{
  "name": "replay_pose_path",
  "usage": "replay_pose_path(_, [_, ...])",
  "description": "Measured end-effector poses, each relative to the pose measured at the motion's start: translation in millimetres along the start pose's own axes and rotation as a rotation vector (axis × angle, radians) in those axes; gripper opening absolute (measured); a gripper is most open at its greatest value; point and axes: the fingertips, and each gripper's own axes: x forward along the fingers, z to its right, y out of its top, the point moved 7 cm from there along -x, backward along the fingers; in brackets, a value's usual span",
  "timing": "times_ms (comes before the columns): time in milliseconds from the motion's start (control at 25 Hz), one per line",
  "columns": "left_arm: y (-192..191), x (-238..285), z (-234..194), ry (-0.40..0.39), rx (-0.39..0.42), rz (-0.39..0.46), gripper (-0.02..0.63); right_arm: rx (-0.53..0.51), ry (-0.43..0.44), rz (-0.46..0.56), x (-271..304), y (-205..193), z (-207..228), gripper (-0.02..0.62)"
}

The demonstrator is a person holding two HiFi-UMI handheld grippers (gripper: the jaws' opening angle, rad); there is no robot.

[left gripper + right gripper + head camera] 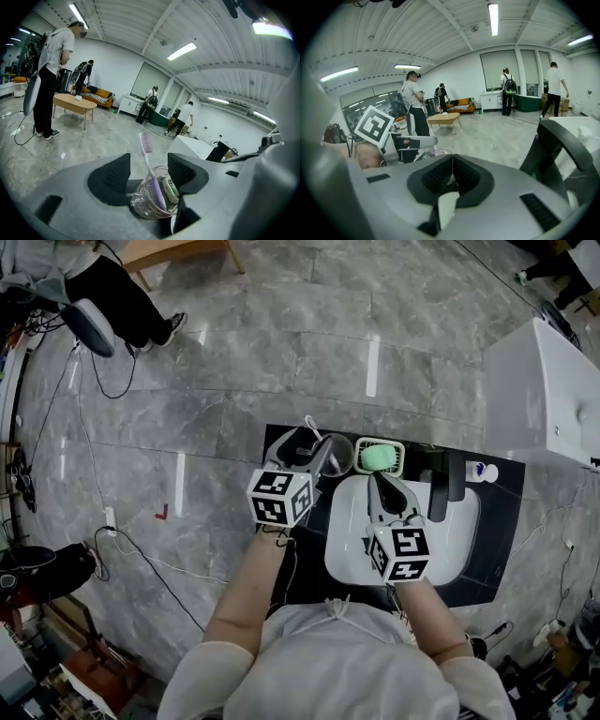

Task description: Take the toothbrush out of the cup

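Grey marble floor [281, 362] surrounds a black bench [497, 554] with a white sink [450, 549]. Over the sink, the right gripper [451, 176] is clenched on nothing. The left gripper [149, 164] stands released, jaws either side of a clear cup [143, 204], beside what looks like a green soap dish [379, 457]. The purple toothbrush [151, 171] stands tilted in the cup.

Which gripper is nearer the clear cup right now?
Left. The left gripper, open, straddles the cup holding the toothbrush; the right gripper, shut, hangs over the sink to the cup's right.
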Motion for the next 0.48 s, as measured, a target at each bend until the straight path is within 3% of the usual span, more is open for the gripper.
replay_pose_path(200, [-3.5, 12.9, -5.0, -0.019, 0.006, -0.045, 0.232, 0.008, 0.001, -0.017, 5.6, -7.1, 3.8, 0.026])
replay_pose_path(480, [-4.9, 15.7, -4.6, -0.008, 0.042, -0.058, 0.088, 0.011, -0.011, -0.041, 3.4, -15.0, 7.2, 0.026])
